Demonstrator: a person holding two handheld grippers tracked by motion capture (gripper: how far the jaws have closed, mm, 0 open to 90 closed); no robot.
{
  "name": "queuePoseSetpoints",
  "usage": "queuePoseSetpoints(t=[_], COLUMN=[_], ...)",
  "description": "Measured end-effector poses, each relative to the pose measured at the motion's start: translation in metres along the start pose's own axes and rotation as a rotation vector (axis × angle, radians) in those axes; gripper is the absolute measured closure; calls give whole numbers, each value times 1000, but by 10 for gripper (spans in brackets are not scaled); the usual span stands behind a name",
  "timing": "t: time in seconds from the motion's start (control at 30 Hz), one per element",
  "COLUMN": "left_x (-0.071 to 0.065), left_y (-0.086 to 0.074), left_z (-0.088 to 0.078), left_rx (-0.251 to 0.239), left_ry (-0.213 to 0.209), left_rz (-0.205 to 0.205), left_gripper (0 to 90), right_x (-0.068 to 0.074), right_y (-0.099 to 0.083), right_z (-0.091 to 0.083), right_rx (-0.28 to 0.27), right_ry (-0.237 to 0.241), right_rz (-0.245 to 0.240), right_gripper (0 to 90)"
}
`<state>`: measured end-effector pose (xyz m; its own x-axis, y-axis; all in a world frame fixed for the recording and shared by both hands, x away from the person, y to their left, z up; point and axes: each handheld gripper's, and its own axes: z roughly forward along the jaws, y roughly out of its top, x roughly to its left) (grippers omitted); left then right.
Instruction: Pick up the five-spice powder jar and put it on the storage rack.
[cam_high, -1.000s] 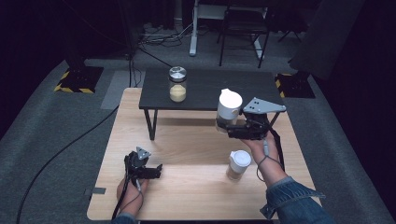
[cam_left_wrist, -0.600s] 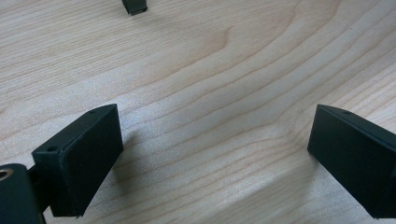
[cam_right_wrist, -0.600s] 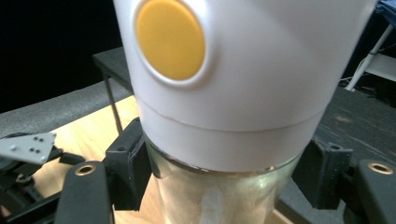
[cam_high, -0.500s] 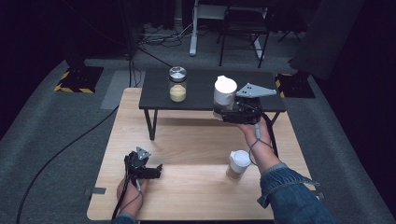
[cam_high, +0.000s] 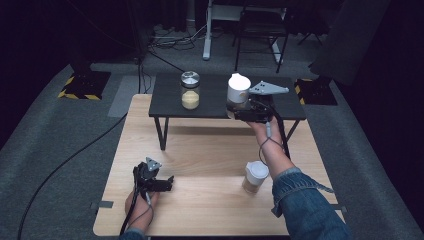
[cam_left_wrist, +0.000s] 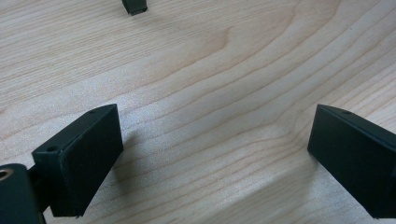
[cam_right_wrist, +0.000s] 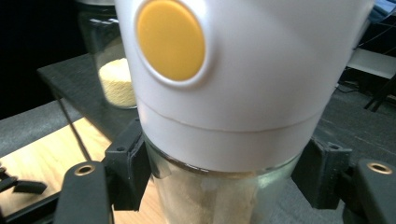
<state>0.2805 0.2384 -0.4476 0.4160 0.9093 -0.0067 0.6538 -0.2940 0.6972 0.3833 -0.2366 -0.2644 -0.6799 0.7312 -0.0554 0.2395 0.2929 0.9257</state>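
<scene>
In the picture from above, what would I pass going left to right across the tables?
Left tool resting open on the wooden table → glass jar of yellow grains on the black shelf → white-capped jar gripped by the right tool → lidded paper cup.

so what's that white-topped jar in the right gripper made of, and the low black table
The jar looks like clear glass or plastic, since pale powder shows through its wall. Its top seems glossy white plastic with a matte yellow button. The low black table has a matte dark top, material unclear. The right gripper clamps the jar.
</scene>
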Motion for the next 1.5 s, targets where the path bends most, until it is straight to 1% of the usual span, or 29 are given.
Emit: queuePoseSetpoints(t=[0.07, 0.3, 0.47, 0.83, 0.9, 1.0, 1.07, 1.23, 1.4, 1.5], left_x=[0, 0, 0, 0, 0, 0, 0, 0, 0, 0], left_y=[0, 0, 0, 0, 0, 0, 0, 0, 0, 0], left_z=[0, 0, 0, 0, 0, 0, 0, 0, 0, 0], left_rx=[0, 0, 0, -1, -1, -1, 0, 0, -1, -1], left_ry=[0, 0, 0, 2, 2, 1, 1, 1, 2, 1], left_rz=[-1, 0, 1, 4, 4, 3, 3, 3, 3, 3], left_gripper=[32, 32, 32, 32, 32, 32, 32, 32, 31, 31], right_x=[-1, -3, -8, -13, -15, -15, -15, -15, -12, -12], right_y=[1, 3, 1, -3, -4, -3, -7, -16, -28, -35], right_z=[3, 12, 16, 18, 19, 19, 17, 8, -6, -15], right_rx=[-1, -6, -18, -36, -35, -29, -38, -52, -53, -56], right_ry=[-5, -21, -20, -15, -3, 2, 8, 4, -5, -2], right_rz=[9, 19, 34, 44, 48, 55, 54, 63, 42, 35], right_gripper=[302, 302, 302, 299, 271, 221, 207, 155, 136, 135])
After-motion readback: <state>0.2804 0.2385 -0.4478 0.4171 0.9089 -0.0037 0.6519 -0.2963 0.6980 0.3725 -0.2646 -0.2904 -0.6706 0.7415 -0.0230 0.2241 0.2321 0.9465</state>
